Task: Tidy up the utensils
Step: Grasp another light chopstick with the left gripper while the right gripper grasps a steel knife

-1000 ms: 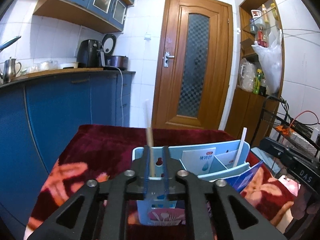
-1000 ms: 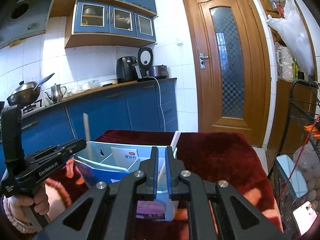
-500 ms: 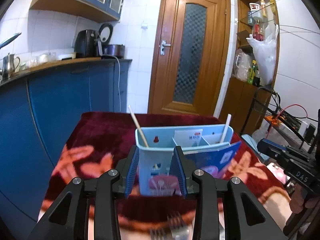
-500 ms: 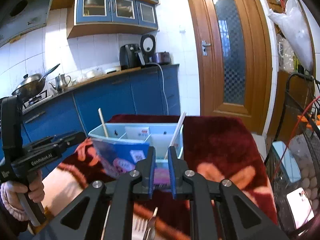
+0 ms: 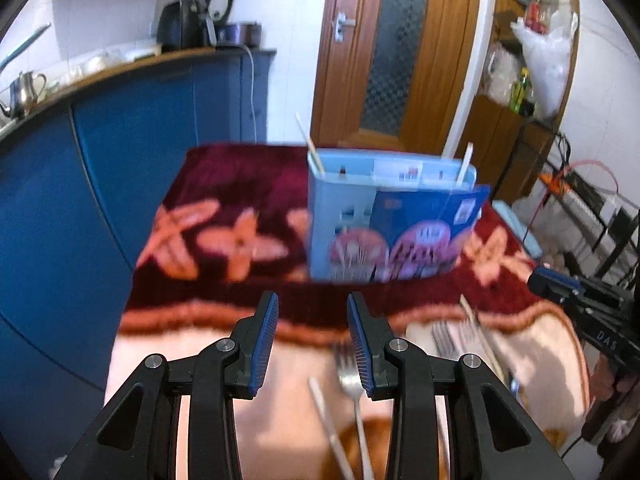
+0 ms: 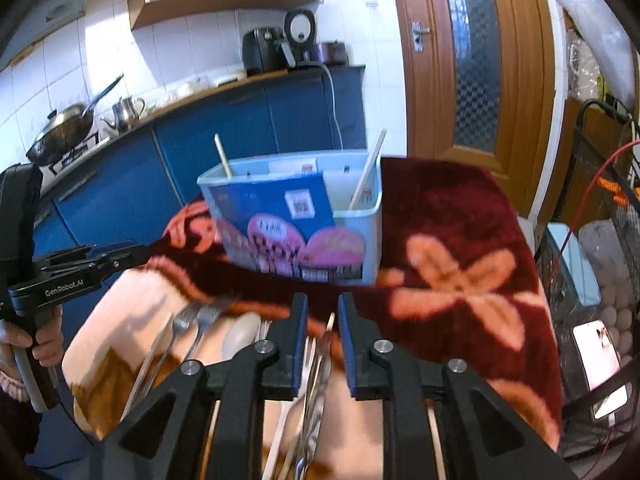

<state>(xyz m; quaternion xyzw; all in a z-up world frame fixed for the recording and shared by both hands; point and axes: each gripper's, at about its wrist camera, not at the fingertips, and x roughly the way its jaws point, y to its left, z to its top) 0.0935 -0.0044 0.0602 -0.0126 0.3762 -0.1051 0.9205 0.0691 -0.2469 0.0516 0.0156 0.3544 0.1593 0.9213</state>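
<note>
A light blue utensil holder with a printed card on its front stands on the red flowered cloth. A wooden chopstick leans in its left compartment. A white stick leans in its right one. My left gripper is open and empty, short of the holder. A fork lies just under its right finger. My right gripper has its jaws opening with nothing pressed between them. It hangs over loose forks, a spoon and long utensils.
The table's pale near strip carries several more forks. The other gripper shows at each view's edge, right gripper and left gripper with a hand. Blue cabinets stand left, a wire rack right.
Both grippers let go of their sticks, which now lean in the holder. Both have drawn back from it and tipped down toward the loose cutlery, with their jaws wider apart.
</note>
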